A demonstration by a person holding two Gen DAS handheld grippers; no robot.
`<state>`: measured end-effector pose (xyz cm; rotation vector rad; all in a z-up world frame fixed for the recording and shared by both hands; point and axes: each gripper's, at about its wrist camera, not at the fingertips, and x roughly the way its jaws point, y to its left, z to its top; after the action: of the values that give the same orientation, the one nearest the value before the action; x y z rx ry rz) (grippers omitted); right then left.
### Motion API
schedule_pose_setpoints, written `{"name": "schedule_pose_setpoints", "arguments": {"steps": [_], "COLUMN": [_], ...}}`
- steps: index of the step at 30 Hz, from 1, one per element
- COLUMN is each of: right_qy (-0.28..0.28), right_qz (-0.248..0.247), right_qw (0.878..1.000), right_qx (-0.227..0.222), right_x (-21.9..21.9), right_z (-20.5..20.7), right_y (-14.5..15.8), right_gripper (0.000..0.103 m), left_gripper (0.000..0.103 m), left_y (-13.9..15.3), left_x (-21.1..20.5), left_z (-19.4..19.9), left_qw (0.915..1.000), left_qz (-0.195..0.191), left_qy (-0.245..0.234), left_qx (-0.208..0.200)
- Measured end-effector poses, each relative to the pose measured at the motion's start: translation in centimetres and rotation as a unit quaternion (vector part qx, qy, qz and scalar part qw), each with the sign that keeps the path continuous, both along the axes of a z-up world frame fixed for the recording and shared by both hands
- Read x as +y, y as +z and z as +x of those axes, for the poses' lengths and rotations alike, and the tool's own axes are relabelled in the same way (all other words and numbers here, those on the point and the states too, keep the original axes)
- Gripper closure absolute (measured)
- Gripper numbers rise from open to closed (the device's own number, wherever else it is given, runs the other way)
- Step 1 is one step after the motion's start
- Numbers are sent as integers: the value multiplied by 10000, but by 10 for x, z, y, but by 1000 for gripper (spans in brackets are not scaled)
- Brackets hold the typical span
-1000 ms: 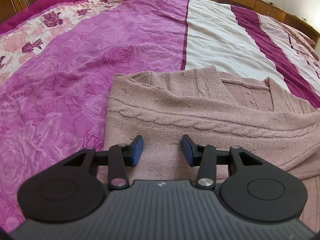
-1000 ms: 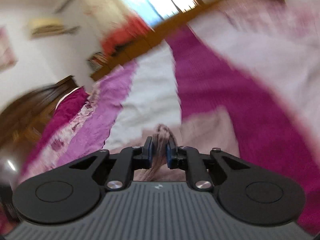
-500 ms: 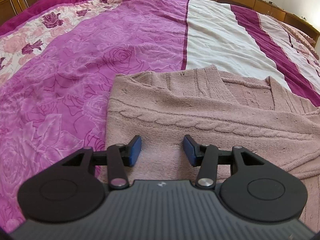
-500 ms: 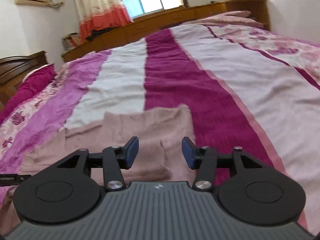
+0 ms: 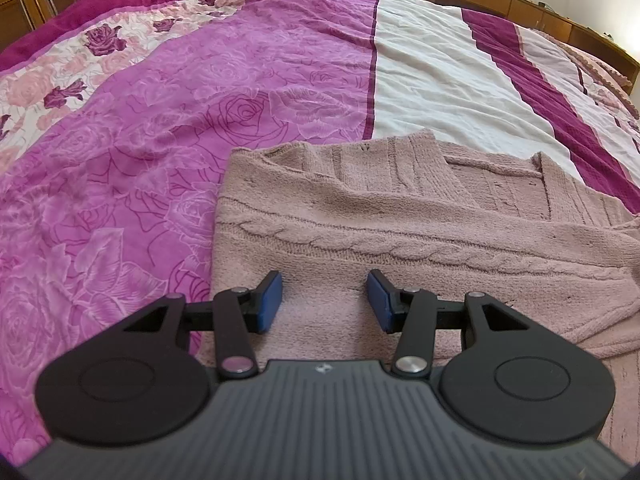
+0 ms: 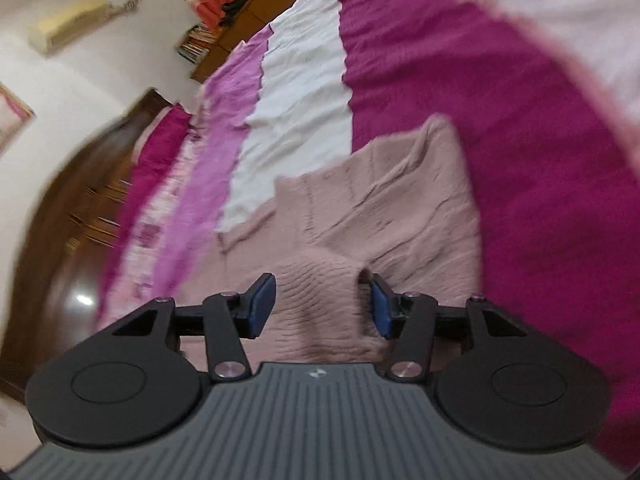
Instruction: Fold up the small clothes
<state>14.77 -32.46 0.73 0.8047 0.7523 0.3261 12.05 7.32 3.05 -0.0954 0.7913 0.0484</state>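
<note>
The pink knitted sweater (image 5: 400, 236) lies flat on the bedspread (image 5: 160, 140), its long axis running crosswise to the left gripper (image 5: 324, 304), which hovers released over its near-left part. The right gripper (image 6: 322, 306), also released, straddles a raised fold of knit, pads clear of it; judging by that, it is the nearer for the next grasp

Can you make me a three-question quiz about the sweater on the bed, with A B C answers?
1. Where does the pink sweater lie?
A. on the bedspread
B. on a chair
C. in a drawer

2. What colour are the left gripper pads?
A. red
B. blue
C. yellow

3. How do the right gripper jaws stand?
A. clamped shut on nothing
B. apart, with a hump of sweater between them
C. holding a sock

Answers:
1 A, the knit is spread flat on the quilt.
2 B, both pads show blue.
3 B, a gap shows either side of the raised knit.
</note>
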Motion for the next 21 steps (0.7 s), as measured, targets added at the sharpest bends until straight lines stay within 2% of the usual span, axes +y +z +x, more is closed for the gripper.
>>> {"name": "schedule_pose_setpoints", "arguments": {"steps": [3, 5, 6, 7, 10, 11, 13, 14, 15, 16, 18, 20, 21], "right_qy": [-352, -625, -748, -809, -1004, -1060, -1316, -1439, -1493, -1460, -1234, -977, -814], "right_qz": [573, 878, 817, 651, -394, -960, -2167, -2775, -3052, -3064, -2768, -2712, -2760], "right_qw": [9976, 9937, 9928, 9928, 9868, 9821, 9624, 9464, 9370, 9362, 9451, 9465, 9467], "right_qx": [-170, -300, -452, -604, -1209, -1224, -974, -810, -814, -909, -1227, -1450, -1448], "right_x": [-4, -4, -2, 0, 14, 21, 35, 42, 47, 51, 56, 67, 73], "right_z": [1, 0, -4, -9, -30, -34, -36, -35, -36, -38, -47, -49, -46], "right_y": [-11, -14, -12, -8, 12, 18, 23, 25, 26, 28, 38, 44, 43], "right_gripper": [45, 50, 68, 77, 80, 80, 80, 79, 79, 78, 76, 62, 50], "left_gripper": [54, 54, 54, 54, 54, 54, 54, 54, 54, 54, 54, 54, 54], "left_y": [0, 0, 0, 0, -1, -1, -1, 0, 0, 0, 0, 0, 0], "left_x": [0, 0, 0, 0, 0, 0, -1, -2, -2, -2, -2, -2, -2], "left_z": [0, 1, 0, 0, 1, 1, 1, 1, 1, 1, 1, 1, 0], "left_qw": [10000, 10000, 10000, 10000, 10000, 10000, 10000, 10000, 10000, 10000, 10000, 10000, 10000], "left_qz": [29, 35, 19, 3, -13, -1, 32, 42, 47, 55, 72, 70, 72], "left_qy": [9, 3, 12, 13, -2, -5, 2, 7, 13, 12, 5, 6, 6], "left_qx": [-7, 10, 6, 15, 22, 20, 19, 20, 19, 17, 16, 18, 19]}}
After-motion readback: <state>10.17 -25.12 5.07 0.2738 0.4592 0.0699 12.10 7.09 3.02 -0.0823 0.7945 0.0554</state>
